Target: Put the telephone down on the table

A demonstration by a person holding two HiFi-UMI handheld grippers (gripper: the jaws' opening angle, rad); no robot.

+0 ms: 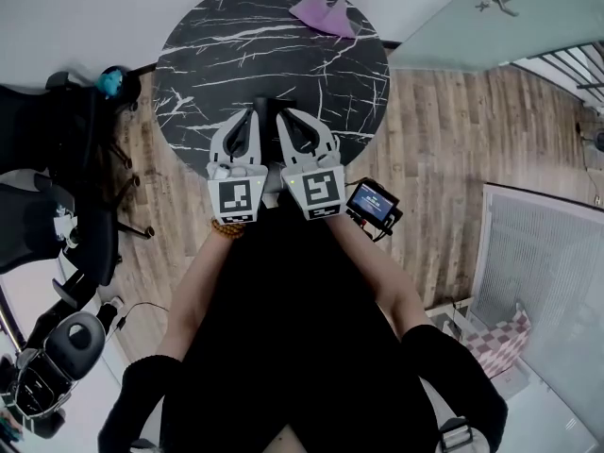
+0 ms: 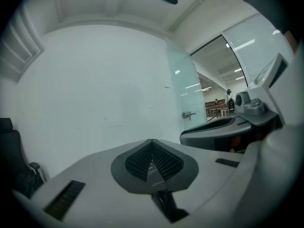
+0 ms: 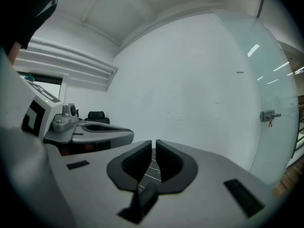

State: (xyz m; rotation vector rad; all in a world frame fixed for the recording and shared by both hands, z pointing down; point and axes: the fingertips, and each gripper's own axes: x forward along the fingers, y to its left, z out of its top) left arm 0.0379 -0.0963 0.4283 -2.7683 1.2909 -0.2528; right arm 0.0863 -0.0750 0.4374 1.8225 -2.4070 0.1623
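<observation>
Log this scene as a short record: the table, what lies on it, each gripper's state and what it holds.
table: round black marble-pattern table on a wood-plank floor
on table: one lilac object at the far edge, too small to confirm as the telephone
left gripper: fingers shut, nothing between them
right gripper: fingers shut, nothing between them
gripper position: side by side over the table's near edge
held: nothing, by either gripper

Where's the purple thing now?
Head view: the purple thing lies at the far edge of the round black table, right of centre, far from the left gripper and right gripper at the near edge.
</observation>
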